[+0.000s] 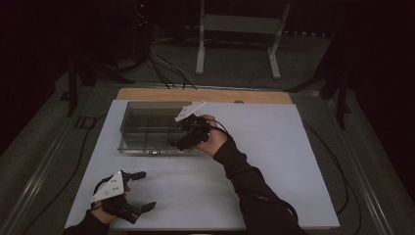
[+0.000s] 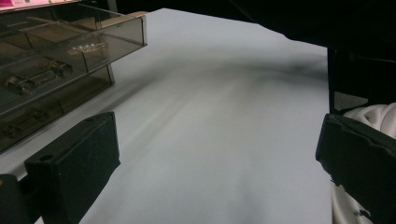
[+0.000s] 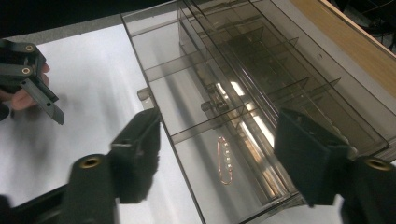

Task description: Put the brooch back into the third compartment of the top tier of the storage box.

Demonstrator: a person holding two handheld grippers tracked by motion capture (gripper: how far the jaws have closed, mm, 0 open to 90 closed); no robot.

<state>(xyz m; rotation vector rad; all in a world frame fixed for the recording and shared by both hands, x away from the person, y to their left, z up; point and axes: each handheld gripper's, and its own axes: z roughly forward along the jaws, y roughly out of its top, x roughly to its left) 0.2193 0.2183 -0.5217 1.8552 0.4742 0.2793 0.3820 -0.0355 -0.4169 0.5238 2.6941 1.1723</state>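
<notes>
over the near right corner of the smoky compartment box on the white table: right gripper spreading, pinching nothing; easing clear without nudging the box. left gripper, nearer than the box, resting spread.

From above, my room is dim: everything around the white tabletop sinks into near black, and the sheet itself reads grey rather than bright. My sleeve merges into darkness at the bottom edge. Along my left jaws, a broad soft shadow band crosses the tabletop, and the jaws themselves are close, dark and slightly soft. Along my right jaws, the smoky clear box throws pale streaks of glare off its dividers, and a small reddish glint sits on its floor. My near jaws there blur at the edges, while the box stays fairly sharp.
</notes>
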